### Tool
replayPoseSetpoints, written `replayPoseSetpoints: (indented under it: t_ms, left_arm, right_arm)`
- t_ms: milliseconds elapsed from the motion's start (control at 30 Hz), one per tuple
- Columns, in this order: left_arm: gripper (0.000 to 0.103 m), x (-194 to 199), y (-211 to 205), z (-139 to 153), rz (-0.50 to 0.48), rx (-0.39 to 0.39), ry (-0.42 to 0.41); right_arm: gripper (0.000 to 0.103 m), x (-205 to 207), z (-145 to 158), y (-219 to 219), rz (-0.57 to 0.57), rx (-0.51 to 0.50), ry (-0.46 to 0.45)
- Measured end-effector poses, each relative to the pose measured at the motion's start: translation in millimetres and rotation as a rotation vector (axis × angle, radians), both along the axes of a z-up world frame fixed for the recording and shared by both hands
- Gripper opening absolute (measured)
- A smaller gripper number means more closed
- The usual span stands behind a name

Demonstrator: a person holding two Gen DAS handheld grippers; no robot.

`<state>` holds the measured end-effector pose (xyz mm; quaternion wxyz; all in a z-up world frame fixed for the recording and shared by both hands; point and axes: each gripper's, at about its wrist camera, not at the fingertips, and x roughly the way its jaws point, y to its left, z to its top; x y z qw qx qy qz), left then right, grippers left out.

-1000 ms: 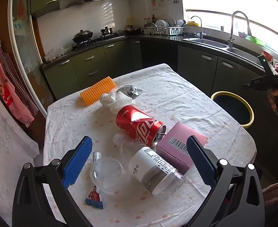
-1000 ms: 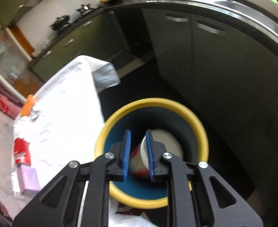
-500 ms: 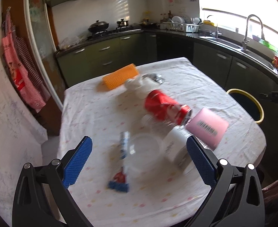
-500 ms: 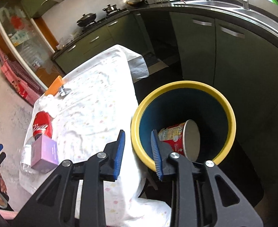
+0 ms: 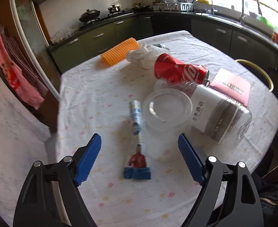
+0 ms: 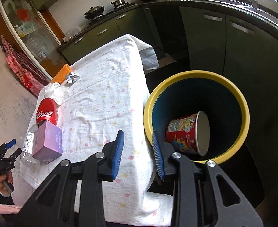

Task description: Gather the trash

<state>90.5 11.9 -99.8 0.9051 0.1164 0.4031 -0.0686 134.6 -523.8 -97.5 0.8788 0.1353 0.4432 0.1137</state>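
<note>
L gripper (image 5: 139,157) has swung back over the wrapper (image 5: 138,141), wide open; R gripper (image 6: 137,151) empty, part-open by bin (image 6: 196,75); wrapper's light, floppy, slick—pinch mid-length.

On table (image 5: 101,87): wrapper (image 5: 138,138) nearest, left of lid (image 5: 167,107); bottle (image 5: 220,113) right of lid; can (image 5: 180,71) behind; box (image 5: 231,89) right of can. Beside table, bin (image 6: 233,94) holding cup (image 6: 188,134).
</note>
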Motion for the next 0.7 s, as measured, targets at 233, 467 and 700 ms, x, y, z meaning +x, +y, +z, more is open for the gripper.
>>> replayPoseSetpoints:
  t_ms: [233,467,700]
  left_arm:
    - [0.083,14.6,-10.3,0.2,-0.050,-0.065,-0.029]
    - [0.083,32.7,-21.5,-5.7,-0.118,-0.047,-0.039]
    - [0.055,42.8,-13.7,-9.4,-0.120,-0.104,-0.015]
  right_arm:
    - [0.031,2.2,-6.2,4.6,0.011,0.011,0.010]
    - [0.031,3.3,-9.2,6.2,0.018,0.020,0.016]
    - [0.031,2.1,-9.2,6.7,0.021,0.027,0.013]
